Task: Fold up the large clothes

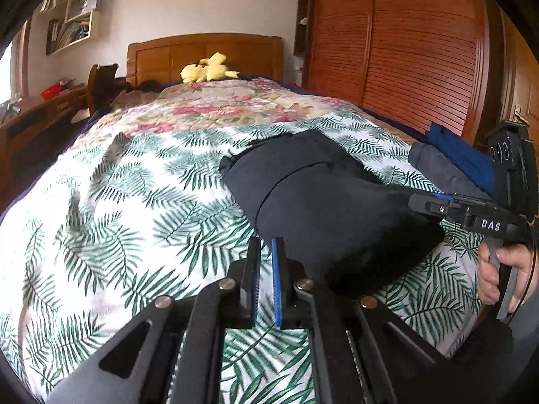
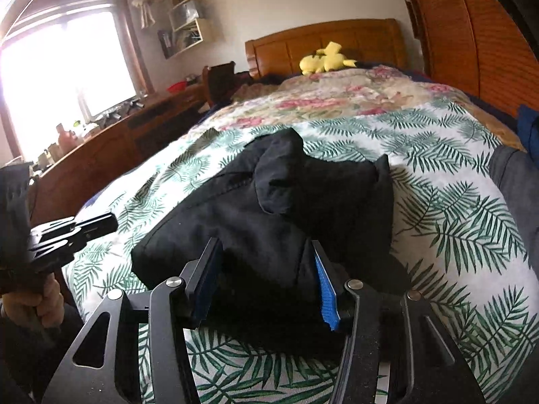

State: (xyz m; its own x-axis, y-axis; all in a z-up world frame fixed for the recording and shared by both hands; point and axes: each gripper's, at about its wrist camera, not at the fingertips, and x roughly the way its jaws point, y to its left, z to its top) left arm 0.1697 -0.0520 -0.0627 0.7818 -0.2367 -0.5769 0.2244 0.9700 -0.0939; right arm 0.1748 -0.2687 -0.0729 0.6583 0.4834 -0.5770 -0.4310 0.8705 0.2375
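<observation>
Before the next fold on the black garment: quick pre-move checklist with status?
1. Black garment lying flat: not ok, bunched, flap sticking up.
2. Left hand-held gripper free: ok, shut, nothing between the fingers.
3. Right hand-held gripper set to grasp: ok, open, straddling the near edge; contact cannot tell.
4. Folded clothes clear of the garment: ok, apart at the side.
5. Leaf-print bedspread smooth: not ok, wrinkled.

- black garment [image 2: 269,202]: matt, soft cloth, creased
- bedspread [image 1: 134,202]: smooth printed cloth with a leaf pattern
- headboard [image 1: 202,54]: glossy wood
- left gripper [image 1: 266,262]: matt black plastic with shiny metal rivets
</observation>
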